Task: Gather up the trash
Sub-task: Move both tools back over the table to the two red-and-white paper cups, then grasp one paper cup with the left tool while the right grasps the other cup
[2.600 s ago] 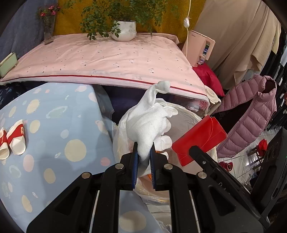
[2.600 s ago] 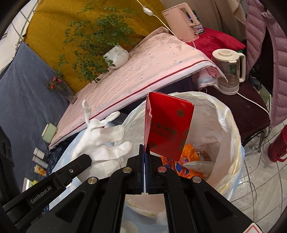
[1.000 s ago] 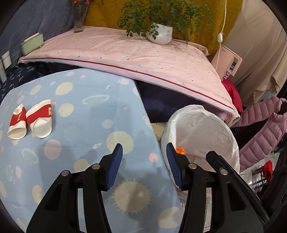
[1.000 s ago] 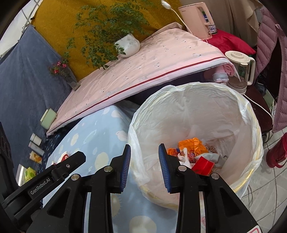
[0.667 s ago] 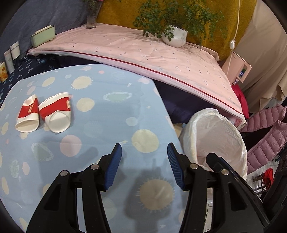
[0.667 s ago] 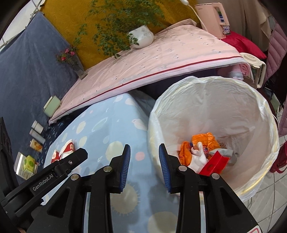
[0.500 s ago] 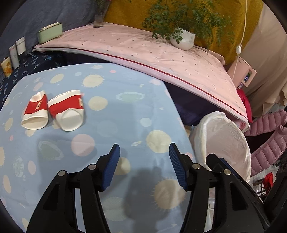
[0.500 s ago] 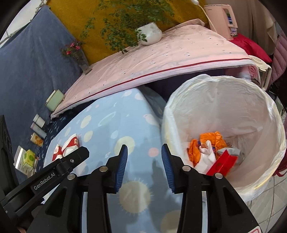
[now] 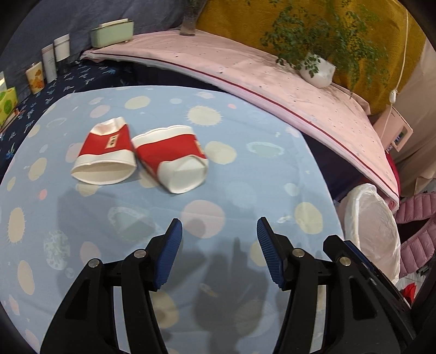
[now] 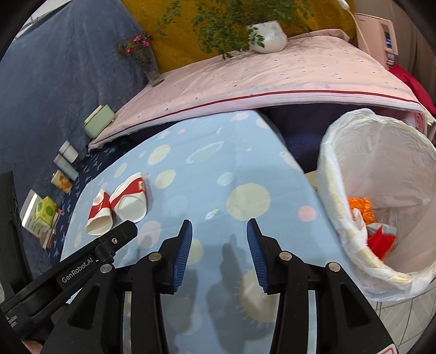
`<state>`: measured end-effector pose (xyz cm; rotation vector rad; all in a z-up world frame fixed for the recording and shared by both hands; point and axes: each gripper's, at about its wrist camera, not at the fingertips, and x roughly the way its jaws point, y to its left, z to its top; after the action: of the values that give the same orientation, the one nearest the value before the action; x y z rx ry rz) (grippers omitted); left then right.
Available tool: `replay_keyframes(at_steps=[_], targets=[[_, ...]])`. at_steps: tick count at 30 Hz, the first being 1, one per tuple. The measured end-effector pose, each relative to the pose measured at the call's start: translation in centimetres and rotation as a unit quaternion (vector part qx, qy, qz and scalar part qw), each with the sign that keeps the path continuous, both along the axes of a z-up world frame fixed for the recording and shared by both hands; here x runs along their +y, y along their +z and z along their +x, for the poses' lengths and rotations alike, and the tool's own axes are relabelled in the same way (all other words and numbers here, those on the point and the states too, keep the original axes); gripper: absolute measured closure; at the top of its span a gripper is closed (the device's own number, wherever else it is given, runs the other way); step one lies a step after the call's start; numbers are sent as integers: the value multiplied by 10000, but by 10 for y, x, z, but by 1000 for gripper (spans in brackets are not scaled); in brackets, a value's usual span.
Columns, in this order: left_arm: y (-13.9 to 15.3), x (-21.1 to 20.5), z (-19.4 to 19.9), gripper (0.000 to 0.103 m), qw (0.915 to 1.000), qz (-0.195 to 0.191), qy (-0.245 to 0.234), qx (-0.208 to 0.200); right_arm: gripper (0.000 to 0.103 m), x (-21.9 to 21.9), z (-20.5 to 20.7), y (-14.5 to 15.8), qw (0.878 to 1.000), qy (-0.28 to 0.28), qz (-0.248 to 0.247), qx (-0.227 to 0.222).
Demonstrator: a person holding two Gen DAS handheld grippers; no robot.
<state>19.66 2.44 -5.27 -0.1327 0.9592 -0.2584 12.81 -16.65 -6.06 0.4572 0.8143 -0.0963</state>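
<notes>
Two crushed paper cups (image 9: 139, 156) on the cloth — left gripper (image 9: 218, 253) gapes empty, right gripper (image 10: 219, 253) widening, empty.

Def someone's home, looks like a lived-in bedroom/living corner tbh. Low table w/ a blue polka-dot cloth (image 9: 245, 174), and behind it a ledge covered in a pink sheet (image 10: 272, 73) w/ a potted plant (image 10: 268, 32) and a little vase of flowers (image 10: 144, 57) on top. Mustard fabric (image 9: 234, 21) and a dark blue drape (image 10: 54, 76) hung up as walls. Tins and boxes (image 9: 41, 70) lined along the side, a pink puffer jacket (image 9: 417, 239) hanging nearby, plus a bin w/ a white liner (image 10: 381, 168) next to the table. Tile floor (image 10: 403, 313) too. Cozy clutter, no shop or office vibes.
</notes>
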Motion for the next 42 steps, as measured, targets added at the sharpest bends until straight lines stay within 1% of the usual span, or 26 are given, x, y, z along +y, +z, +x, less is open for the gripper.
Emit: replay_keyframes(at_steps=[3, 7, 9, 10, 12, 16, 18, 20, 21, 24, 29, 33, 36, 38, 39, 42], targets=[[-4, 17, 4, 49, 9999, 10, 127, 24, 57, 15, 7, -1, 9999, 131, -71, 24], [-10, 42, 9, 48, 9994, 38, 331, 51, 56, 36, 18, -3, 9993, 327, -169, 75], [-13, 54, 11, 44, 9989, 129, 448, 10, 55, 46, 25, -3, 9988, 417, -230, 90], [-14, 62, 12, 42, 9985, 190, 520, -15, 53, 50, 28, -3, 9986, 450, -258, 89], [-17, 77, 16, 42, 9976, 273, 639, -38, 50, 57, 34, -3, 9982, 507, -305, 74], [-24, 107, 28, 42, 9953, 364, 893, 4, 49, 74, 52, -3, 9970, 645, -413, 76], [-26, 120, 34, 38, 9942, 365, 1010, 4, 49, 82, 60, -4, 9963, 711, -468, 91], [-27, 131, 40, 32, 9930, 372, 1117, -52, 48, 91, 70, -6, 9955, 787, -516, 99], [-28, 135, 43, 32, 9927, 390, 1138, -74, 46, 94, 74, -7, 9952, 808, -536, 102], [-32, 140, 54, 31, 9930, 452, 1089, -91, 35, 106, 88, -11, 9944, 898, -552, 89], [-43, 141, 72, 31, 9940, 491, 973, -57, 33, 122, 110, -17, 9932, 995, -598, 101], [-48, 137, 81, 32, 9947, 473, 909, -84, 31, 125, 125, -26, 9935, 980, -556, 163], [-49, 135, 88, 33, 9950, 442, 885, -133, 30, 127, 134, -31, 9935, 1004, -492, 187], [-49, 134, 92, 40, 9954, 400, 866, -126, 30, 129, 138, -34, 9933, 1027, -495, 197], [-50, 133, 93, 41, 9955, 382, 858, -116, 30, 130, 140, -35, 9932, 1041, -487, 202], [-50, 133, 98, 54, 9958, 334, 843, -99, 30, 131, 145, -39, 9933, 1060, -427, 192]])
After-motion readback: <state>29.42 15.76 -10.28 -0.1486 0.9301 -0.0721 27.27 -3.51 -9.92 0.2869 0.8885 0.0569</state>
